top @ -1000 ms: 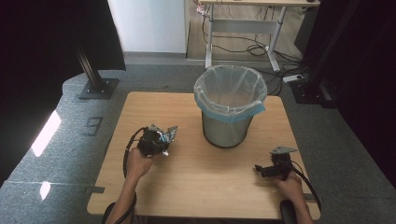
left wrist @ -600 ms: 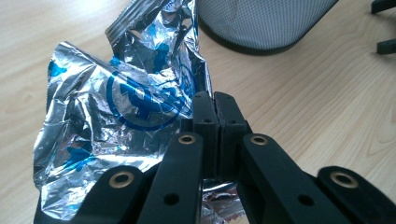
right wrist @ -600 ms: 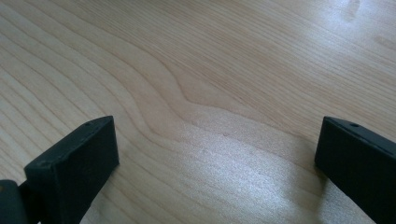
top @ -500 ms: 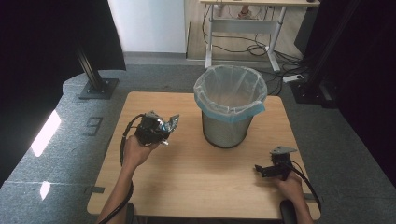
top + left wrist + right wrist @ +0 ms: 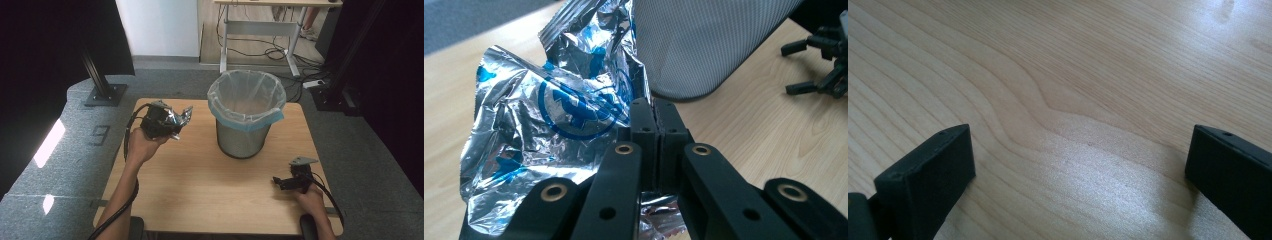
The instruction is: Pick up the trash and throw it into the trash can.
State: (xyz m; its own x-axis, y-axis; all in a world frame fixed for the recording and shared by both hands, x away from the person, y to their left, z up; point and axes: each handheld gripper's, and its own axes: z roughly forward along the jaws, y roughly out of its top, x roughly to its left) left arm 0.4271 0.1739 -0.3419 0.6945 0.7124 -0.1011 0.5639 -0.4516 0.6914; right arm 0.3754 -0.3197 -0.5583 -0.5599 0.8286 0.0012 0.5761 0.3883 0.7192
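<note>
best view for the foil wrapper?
Left gripper view: the foil wrapper is close and large, pinched in the left gripper. The high view shows it small, beside the bin.

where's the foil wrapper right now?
The foil wrapper is clamped in the left gripper, held up at the table's left side in the high view, just left of the lined mesh bin.

we see a light wooden tabletop [image 5: 200, 190]. a lined mesh bin [image 5: 246, 116] stands on its far half.
</note>
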